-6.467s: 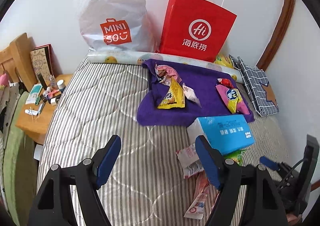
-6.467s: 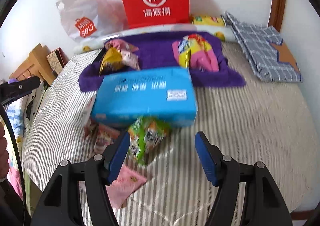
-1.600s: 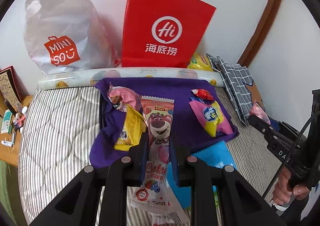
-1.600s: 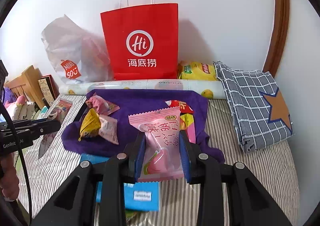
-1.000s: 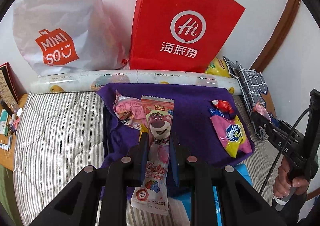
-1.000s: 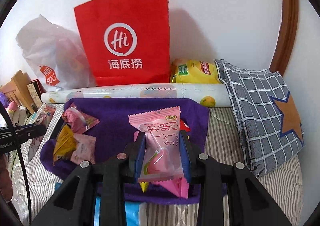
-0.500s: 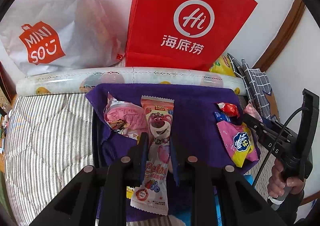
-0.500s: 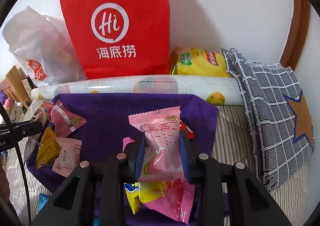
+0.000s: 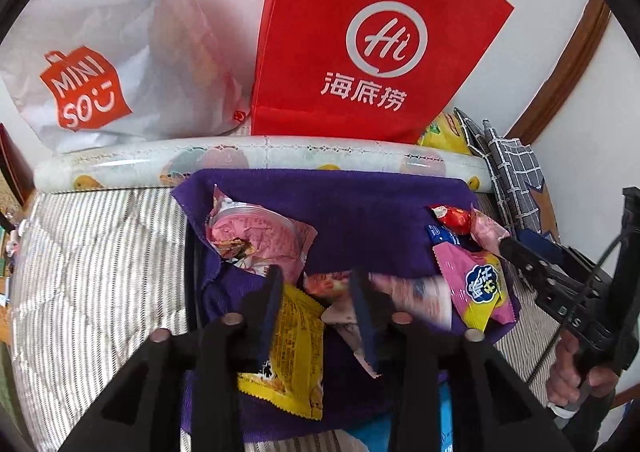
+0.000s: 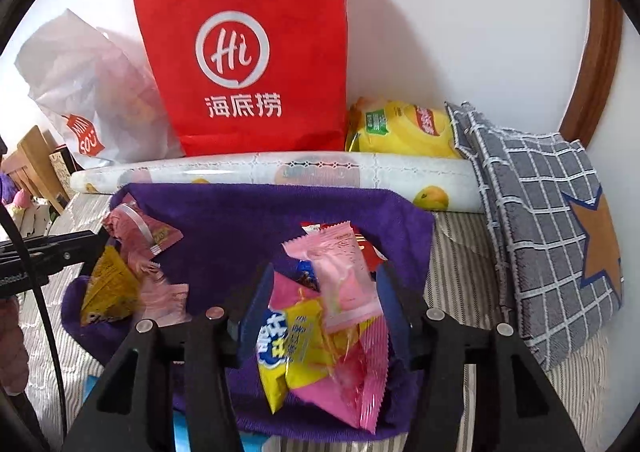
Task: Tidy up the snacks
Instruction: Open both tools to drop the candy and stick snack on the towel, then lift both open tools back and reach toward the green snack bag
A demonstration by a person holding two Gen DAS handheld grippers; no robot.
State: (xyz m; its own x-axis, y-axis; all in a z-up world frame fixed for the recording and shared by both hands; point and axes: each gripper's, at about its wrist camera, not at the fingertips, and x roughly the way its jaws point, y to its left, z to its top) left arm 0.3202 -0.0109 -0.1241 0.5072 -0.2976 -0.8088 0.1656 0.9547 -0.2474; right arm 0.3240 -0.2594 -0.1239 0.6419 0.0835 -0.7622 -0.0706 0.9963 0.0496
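We see a home bedroom — a striped mattress [image 9: 100, 252] beneath the jaws, shopping bags [image 10: 248, 51] beyond them, a wooden nightstand [image 10: 32, 167] far left.

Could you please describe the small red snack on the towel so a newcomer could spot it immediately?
Start at the tall red paper bag against the wall, then drop to the purple towel. Near its right edge lies the small red snack, the only red, roundish wrapper there.

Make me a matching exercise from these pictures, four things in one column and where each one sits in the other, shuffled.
Things:
1. red paper bag
2. yellow chip bag
3. grey checked cloth
4. pink candy packet

Places:
A. right edge of the bed
B. between the fingers of the right claw, jaws opening
C. standing against the wall
D. behind the patterned roll

Pairs: 1-C, 2-D, 3-A, 4-B
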